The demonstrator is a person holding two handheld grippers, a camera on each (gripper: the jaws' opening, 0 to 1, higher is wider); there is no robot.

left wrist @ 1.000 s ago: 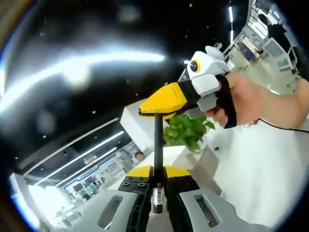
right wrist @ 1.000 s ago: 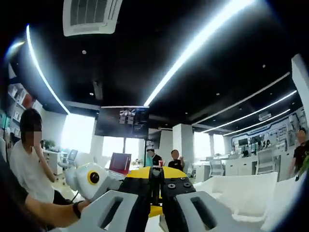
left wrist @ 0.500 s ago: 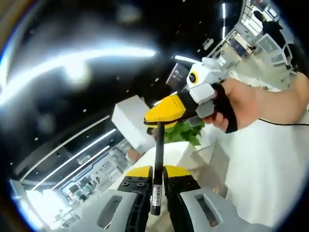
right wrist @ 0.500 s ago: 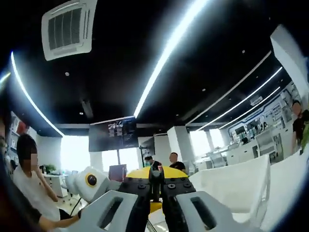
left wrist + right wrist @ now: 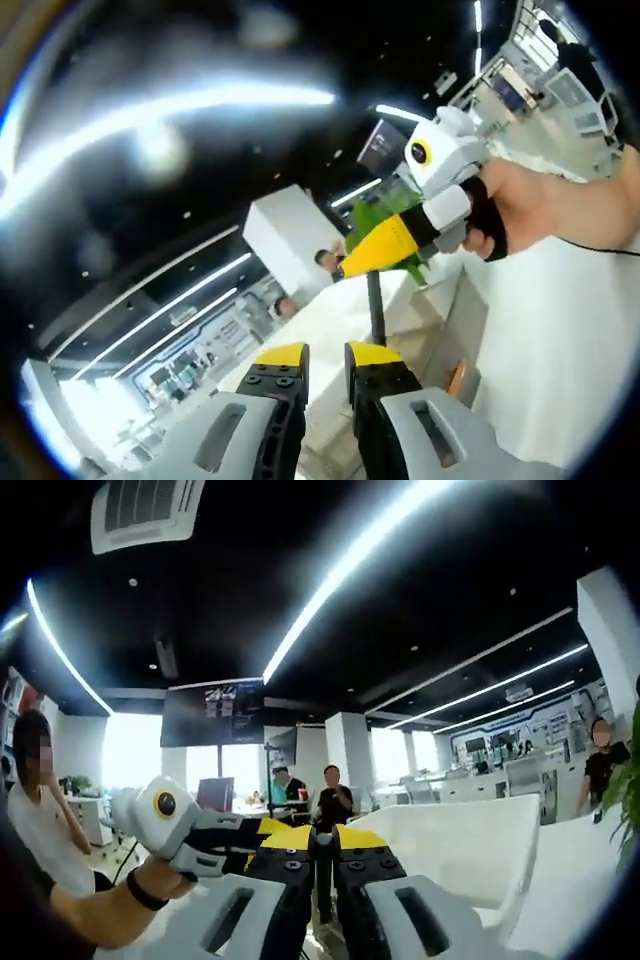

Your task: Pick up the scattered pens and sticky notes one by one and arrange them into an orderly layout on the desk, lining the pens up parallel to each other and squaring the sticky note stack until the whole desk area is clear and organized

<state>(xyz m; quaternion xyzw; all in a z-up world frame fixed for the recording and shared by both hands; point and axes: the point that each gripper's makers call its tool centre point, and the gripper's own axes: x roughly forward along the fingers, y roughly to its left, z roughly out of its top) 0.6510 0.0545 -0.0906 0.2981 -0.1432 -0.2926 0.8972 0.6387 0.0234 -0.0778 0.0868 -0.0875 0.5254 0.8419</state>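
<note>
Raised toward the ceiling lights, away from the desk: right yellow-tipped grey gripper clenching a slim black pen by its upper end, likely carrying it to the pen row. Left yellow-tipped gripper hanging released, jaws parted, pen just beside them.

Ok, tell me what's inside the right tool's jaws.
A black pen sits clamped between the jaws of the right tool. In the left gripper view the pen's shaft hangs out of them, while its gripped end is covered by the yellow jaw tips.
</note>
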